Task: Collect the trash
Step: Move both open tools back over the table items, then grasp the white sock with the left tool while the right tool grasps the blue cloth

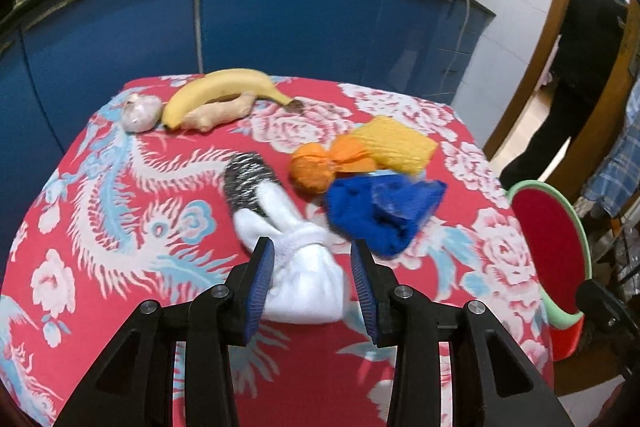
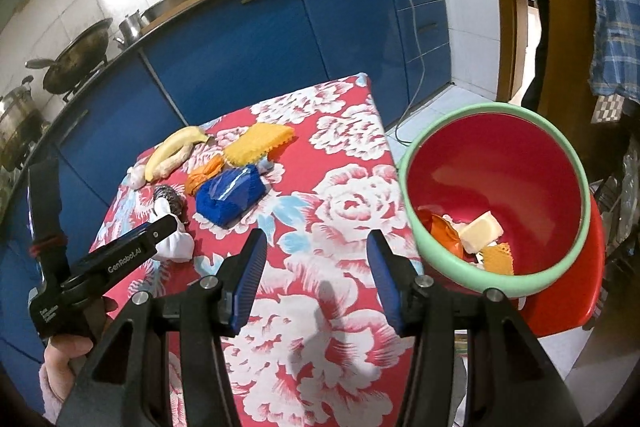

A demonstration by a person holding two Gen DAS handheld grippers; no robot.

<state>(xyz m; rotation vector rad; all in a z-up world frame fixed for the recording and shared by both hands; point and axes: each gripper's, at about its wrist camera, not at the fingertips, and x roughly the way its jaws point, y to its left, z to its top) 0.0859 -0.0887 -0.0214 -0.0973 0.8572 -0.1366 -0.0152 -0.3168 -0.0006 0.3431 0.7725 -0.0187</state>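
A table with a red flowery cloth (image 1: 120, 187) stands by blue cupboards (image 1: 280, 23). Beside the table is a red bin (image 2: 496, 163) with a green rim. Some scraps lie inside it.

On the cloth sit a banana (image 1: 224, 89), a blue wrapper (image 1: 380, 213), a yellow wrapper (image 1: 396, 145), a white sock bundle (image 1: 304, 275), an orange wrapper (image 1: 320, 167) and a garlic (image 1: 140, 113).

The left claw (image 1: 312, 259) is wide open, with one finger on each side of the white sock bundle. It is not squeezing it. The right claw (image 2: 316, 247) is wide open too, over the cloth near the bin, and holds nothing.
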